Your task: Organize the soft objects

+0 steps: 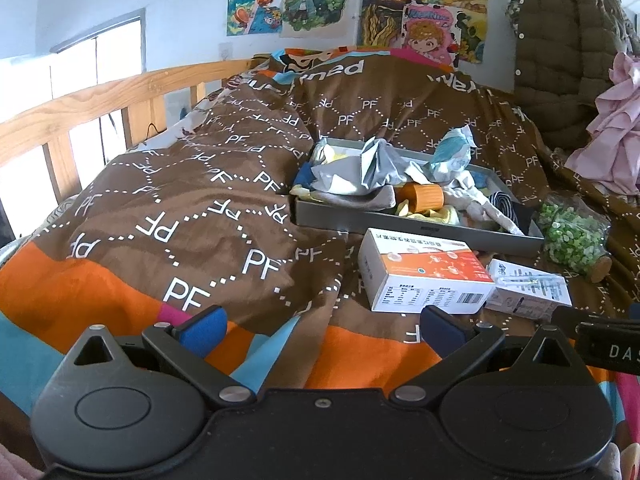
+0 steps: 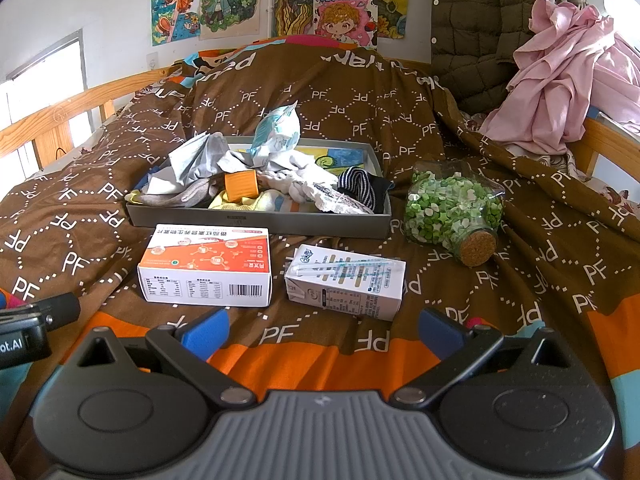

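A grey tray (image 2: 256,222) (image 1: 416,229) lies on the brown bedspread, heaped with soft things: grey socks (image 2: 180,196), a crumpled grey cloth (image 2: 200,158), a striped sock (image 2: 358,186), a pale blue pouch (image 2: 276,130) and an orange block (image 2: 240,185). In front of it lie an orange-and-white box (image 2: 206,266) (image 1: 428,276) and a small white carton (image 2: 346,282) (image 1: 528,290). My left gripper (image 1: 322,330) is open low over the blanket, left of the box. Nothing sits between the wide-apart fingers of my open right gripper (image 2: 322,332), near the carton.
A corked glass jar of green paper stars (image 2: 452,206) (image 1: 572,236) lies on its side right of the tray. A quilted olive jacket (image 2: 476,24) and pink cloth (image 2: 560,72) pile up at the back right. A wooden bed rail (image 1: 80,108) runs along the left.
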The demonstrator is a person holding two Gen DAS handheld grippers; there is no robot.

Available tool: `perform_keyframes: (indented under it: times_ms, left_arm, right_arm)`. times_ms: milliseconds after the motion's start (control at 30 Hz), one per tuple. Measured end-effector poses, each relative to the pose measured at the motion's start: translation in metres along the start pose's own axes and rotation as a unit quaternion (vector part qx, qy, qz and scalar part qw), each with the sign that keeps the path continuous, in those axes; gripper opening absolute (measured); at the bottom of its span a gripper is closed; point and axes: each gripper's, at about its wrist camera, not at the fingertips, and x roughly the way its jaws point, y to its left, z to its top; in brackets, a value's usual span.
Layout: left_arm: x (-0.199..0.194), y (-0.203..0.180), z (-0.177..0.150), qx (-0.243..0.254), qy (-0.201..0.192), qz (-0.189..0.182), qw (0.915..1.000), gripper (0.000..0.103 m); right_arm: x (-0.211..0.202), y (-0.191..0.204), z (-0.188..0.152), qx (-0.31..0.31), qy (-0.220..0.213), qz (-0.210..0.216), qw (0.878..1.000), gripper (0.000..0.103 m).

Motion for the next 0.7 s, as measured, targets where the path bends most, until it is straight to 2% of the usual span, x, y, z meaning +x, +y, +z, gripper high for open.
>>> perform_keyframes:
  times_ms: [700]
  left_arm:
    - [0.0028, -0.0004, 0.0001, 0.001, 0.011, 0.005, 0.9999, 0.102]
  right_arm:
    - [0.0001, 0.0, -0.0001, 0.0, 0.0, 0.0, 1.0, 0.103]
